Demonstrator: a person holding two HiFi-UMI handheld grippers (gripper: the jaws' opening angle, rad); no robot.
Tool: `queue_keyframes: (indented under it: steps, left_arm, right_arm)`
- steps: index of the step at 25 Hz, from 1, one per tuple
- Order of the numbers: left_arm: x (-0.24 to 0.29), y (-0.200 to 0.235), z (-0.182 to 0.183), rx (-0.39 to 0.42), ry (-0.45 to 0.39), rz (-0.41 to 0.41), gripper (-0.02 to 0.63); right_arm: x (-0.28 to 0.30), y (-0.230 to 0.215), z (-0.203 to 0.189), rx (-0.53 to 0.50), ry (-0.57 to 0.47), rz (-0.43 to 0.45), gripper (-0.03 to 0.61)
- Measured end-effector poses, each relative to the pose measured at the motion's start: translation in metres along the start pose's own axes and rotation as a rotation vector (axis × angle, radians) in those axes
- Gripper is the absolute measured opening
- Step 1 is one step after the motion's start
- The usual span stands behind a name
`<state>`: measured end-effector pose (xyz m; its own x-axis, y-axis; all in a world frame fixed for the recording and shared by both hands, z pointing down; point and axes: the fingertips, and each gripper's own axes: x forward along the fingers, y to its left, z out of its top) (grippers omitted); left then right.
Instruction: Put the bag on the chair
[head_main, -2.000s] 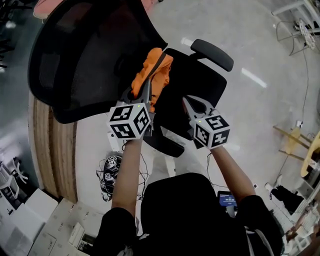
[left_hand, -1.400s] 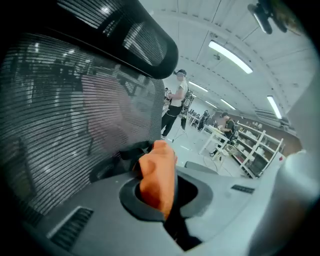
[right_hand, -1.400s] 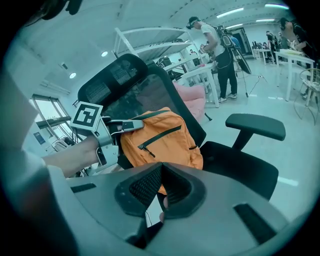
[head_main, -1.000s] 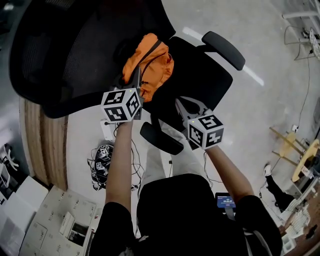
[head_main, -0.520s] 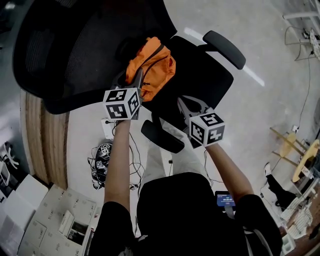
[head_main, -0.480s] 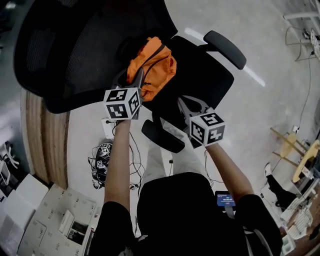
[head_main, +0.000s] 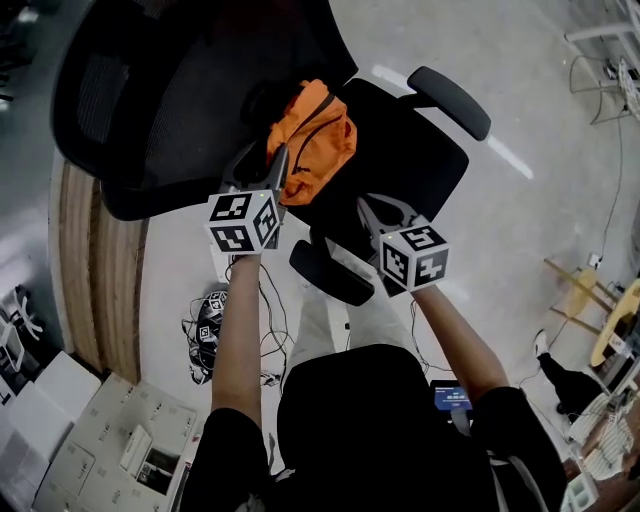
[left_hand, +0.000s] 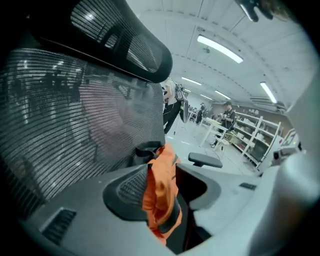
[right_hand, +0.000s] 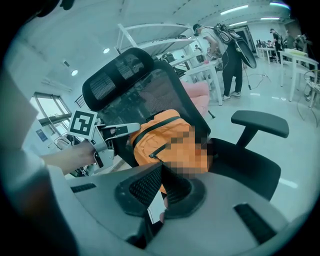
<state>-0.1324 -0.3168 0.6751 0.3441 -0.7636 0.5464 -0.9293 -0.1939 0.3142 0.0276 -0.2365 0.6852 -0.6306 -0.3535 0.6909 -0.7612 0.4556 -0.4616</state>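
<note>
One step seemingly left, withdrawal: the bag (head_main: 315, 140) lies on the chair (head_main: 420, 165) just ahead of the left gripper (head_main: 262, 165), whose jaws are opening around it; the right gripper (head_main: 385, 212), jaws together, holds nothing.

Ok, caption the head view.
Orange bag sits on the chair, between the opening jaws of the left gripper.

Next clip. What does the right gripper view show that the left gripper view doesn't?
Only the right gripper view: the left gripper with its marker cube beside the orange bag, and the right gripper with its fingers shut on nothing. Only the left gripper view: the left fingers opening, with bag fabric between them. Both: the bag resting on the chair seat against the mesh back, and one armrest.
</note>
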Motion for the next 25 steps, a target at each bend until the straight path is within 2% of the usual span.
queue_keyframes:
  steps: [8, 13, 21, 25]
  left_arm:
    - [-0.035, -0.016, 0.000, -0.022, -0.008, -0.020, 0.158]
    - [-0.062, -0.039, 0.009, -0.018, -0.022, -0.067, 0.100]
    - [-0.118, -0.076, 0.041, 0.044, -0.069, -0.117, 0.026]
    - [-0.153, -0.091, 0.053, 0.073, -0.100, -0.124, 0.014]
  right_arm:
    - [-0.022, 0.018, 0.013, -0.030, -0.047, -0.019, 0.002]
    - [-0.043, 0.035, 0.028, -0.053, -0.097, -0.035, 0.002]
    - [-0.081, 0.074, 0.056, -0.109, -0.203, -0.051, 0.002]
    - [-0.103, 0.093, 0.062, -0.146, -0.247, -0.067, 0.002]
